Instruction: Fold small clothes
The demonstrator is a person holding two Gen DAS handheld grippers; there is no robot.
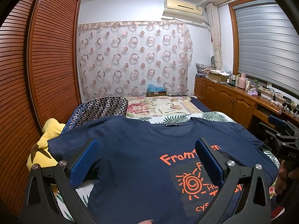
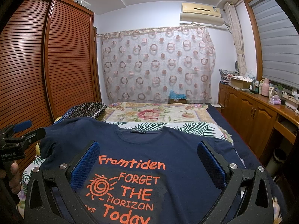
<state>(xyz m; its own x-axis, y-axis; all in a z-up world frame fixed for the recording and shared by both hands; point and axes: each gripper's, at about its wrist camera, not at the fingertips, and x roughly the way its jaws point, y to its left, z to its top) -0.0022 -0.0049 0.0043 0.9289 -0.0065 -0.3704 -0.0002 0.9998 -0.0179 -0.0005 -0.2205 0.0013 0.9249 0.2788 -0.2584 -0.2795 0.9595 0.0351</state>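
Observation:
A navy T-shirt (image 1: 134,160) with orange print lies flat, front up, on the bed, collar pointing away from me; it also shows in the right wrist view (image 2: 177,155). My left gripper (image 1: 147,153) hovers open over the shirt's left half, its blue pads wide apart and empty. My right gripper (image 2: 148,156) hovers open over the chest print, also empty. The right gripper shows at the right edge of the left wrist view (image 1: 280,136). The left gripper shows at the left edge of the right wrist view (image 2: 20,130).
The bed carries a palm-leaf sheet (image 2: 196,127), a floral blanket (image 2: 153,112) and a dark patterned pillow (image 1: 104,108). A yellow plush toy (image 1: 46,145) lies at the bed's left edge. A slatted wooden wardrobe (image 1: 46,65) stands left, a wooden cabinet (image 2: 252,112) with clutter right.

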